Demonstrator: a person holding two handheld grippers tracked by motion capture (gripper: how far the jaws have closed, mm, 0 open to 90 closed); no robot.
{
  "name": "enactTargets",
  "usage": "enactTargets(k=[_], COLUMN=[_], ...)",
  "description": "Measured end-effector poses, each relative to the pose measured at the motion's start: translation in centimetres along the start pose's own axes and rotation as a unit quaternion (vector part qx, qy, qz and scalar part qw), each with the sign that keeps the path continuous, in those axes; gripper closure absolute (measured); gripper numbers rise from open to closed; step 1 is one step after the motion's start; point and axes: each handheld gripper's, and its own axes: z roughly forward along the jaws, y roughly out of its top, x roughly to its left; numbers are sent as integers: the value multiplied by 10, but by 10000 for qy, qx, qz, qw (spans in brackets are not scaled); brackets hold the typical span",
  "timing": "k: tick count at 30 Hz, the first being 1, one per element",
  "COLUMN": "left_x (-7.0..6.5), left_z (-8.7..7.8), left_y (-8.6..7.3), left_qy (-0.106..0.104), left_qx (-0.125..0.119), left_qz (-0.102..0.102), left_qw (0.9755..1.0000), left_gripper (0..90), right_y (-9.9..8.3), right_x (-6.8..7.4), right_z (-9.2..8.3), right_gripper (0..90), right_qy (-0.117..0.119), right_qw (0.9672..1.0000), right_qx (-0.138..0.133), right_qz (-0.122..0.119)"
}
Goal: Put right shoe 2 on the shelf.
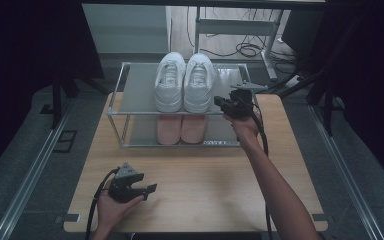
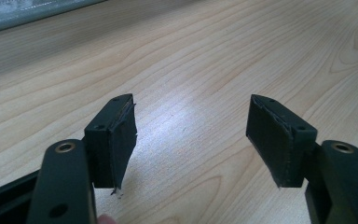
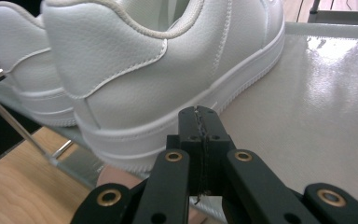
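Observation:
A pair of white sneakers stands on the top shelf of a metal shoe rack [image 1: 130, 75], toes pointing away. My right gripper [image 1: 219, 103] is shut with nothing between its jaws, at the heel side of the right sneaker [image 1: 198, 82]. In the right gripper view its tip [image 3: 200, 115] sits right at that sneaker's sole [image 3: 135, 135]; contact is unclear. The left sneaker [image 3: 14, 70] stands just beyond. My left gripper [image 1: 151, 189] rests low over the wooden table [image 1: 205, 185] near the front left, open and holding nothing [image 2: 191, 128].
A pair of pink shoes [image 1: 181, 129] sits on the rack's lower shelf. The top shelf has bare surface [image 3: 317, 107] to the right of the sneakers. Behind the table are a desk frame and cables [image 1: 247, 49] on the floor. The rack's edge [image 2: 18, 14] shows beyond the left gripper.

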Motion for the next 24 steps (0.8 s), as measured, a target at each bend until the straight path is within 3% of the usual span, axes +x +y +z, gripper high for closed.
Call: enactTargets(k=[7,16,24], left_x=[0,2,3], left_z=[2,-1,-2], left_y=[-1,-1,-2], left_qy=[7,34,46], left_qx=[42,-9,-7], left_qz=[-9,-25,-69], left_qw=[10000,10000,10000], left_gripper=[336,336,336], right_y=[-13,-37,-77], right_x=[1,-7,-21], right_z=[-20,-51,-74], right_gripper=[896,886,792], right_qy=[63,291,535], right_qw=[9995,9990,9984], right_qx=[-72,-181,-41], right_qz=[-293,-296,-166])
